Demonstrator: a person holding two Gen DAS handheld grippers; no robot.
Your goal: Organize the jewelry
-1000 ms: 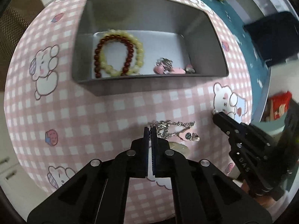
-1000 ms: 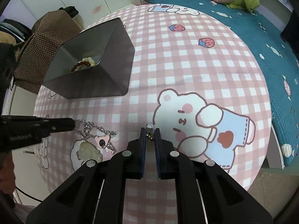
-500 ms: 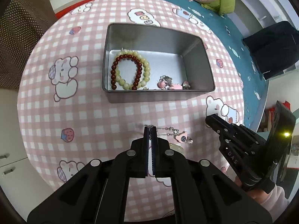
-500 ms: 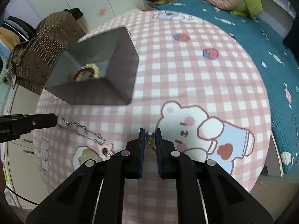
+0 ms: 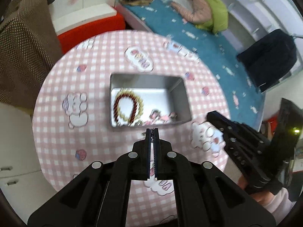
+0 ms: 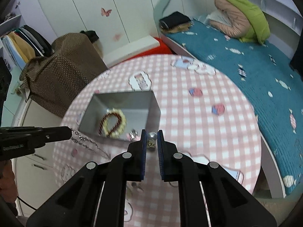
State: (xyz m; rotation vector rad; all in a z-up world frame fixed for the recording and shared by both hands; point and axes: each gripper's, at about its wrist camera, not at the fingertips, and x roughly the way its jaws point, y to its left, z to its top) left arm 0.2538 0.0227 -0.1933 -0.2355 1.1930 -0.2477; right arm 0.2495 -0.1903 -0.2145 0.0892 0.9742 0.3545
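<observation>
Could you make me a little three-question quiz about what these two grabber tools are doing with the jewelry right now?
1. True or false: the metal tin has nothing in it.
2. What does the right gripper hold between its fingertips?
A. a red bead bracelet
B. a pearl earring
C. a key
3. Fill in: the left gripper is clamped on a silver ____ that hangs from its tip in the right wrist view.

Key
1. False: a red bracelet, a yellow bracelet and small pink pieces lie inside.
2. B: the pearl earring sits between the pads.
3. chain: the chain necklace dangles above the pink checked tablecloth.
</observation>
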